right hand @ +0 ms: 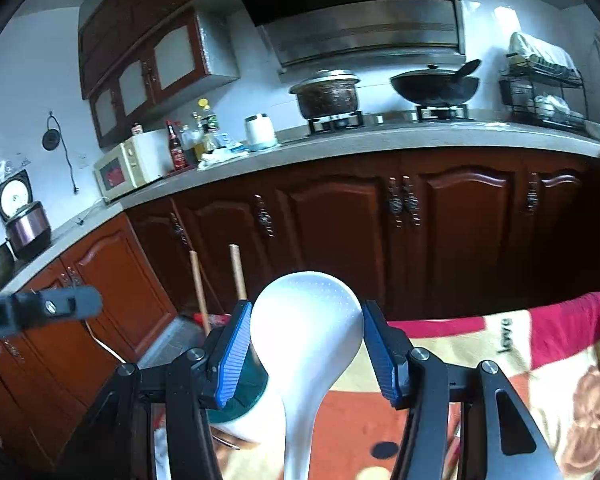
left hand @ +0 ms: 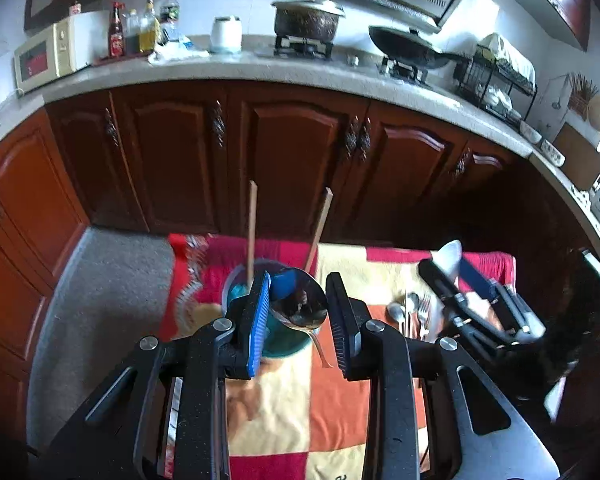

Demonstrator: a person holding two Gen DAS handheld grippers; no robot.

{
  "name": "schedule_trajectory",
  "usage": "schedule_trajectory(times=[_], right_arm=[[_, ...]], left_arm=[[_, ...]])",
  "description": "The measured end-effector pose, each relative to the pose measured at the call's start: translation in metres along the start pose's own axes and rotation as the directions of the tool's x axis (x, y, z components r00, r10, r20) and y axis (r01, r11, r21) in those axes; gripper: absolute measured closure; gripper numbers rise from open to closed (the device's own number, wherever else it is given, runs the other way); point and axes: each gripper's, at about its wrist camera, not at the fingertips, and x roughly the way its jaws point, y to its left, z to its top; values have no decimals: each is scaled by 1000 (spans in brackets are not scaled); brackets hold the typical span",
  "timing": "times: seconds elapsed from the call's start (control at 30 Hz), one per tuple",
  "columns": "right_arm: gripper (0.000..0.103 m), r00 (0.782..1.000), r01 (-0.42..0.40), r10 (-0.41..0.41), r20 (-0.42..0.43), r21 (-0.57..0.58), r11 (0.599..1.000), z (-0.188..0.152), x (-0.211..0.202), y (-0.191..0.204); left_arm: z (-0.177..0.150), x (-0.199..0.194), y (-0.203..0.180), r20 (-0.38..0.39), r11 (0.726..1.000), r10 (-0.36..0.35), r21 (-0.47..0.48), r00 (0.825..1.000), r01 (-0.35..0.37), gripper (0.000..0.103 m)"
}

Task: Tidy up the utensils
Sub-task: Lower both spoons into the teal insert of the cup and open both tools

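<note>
Teal cup (left hand: 284,340) on the patchwork cloth (left hand: 340,392) held two chopsticks (left hand: 252,232); left gripper (left hand: 298,312) clamped a steel spoon (left hand: 300,300) above it, loose cutlery (left hand: 414,312) lying beside. Right wrist view: right gripper (right hand: 306,344) clamped a white rice paddle (right hand: 306,320) beside the cup (right hand: 248,392).

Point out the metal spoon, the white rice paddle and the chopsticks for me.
metal spoon (left hand: 300,300), left wrist view, on its shiny bowl.
white rice paddle (right hand: 306,320), right wrist view, on its dimpled blade.
chopsticks (left hand: 252,224), left wrist view, on the left stick's shaft.
</note>
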Motion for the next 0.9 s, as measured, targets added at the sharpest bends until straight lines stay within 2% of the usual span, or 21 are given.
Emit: schedule_trajectory(times=[0.17, 0.33, 0.6, 0.9], right_arm=[[50, 998, -57, 57, 8, 8, 998, 10, 20, 24], [50, 995, -93, 93, 24, -8, 996, 12, 40, 45], [50, 993, -118, 119, 9, -44, 992, 0, 84, 70], [50, 994, -105, 104, -15, -34, 994, -26, 119, 69]], left_arm=[[17, -14, 16, 60, 998, 62, 15, 996, -64, 76], [24, -3, 37, 87, 995, 100, 2, 991, -100, 76], [16, 44, 54, 35, 992, 123, 6, 992, -123, 76], [1, 83, 62, -23, 994, 110, 3, 994, -110, 76]])
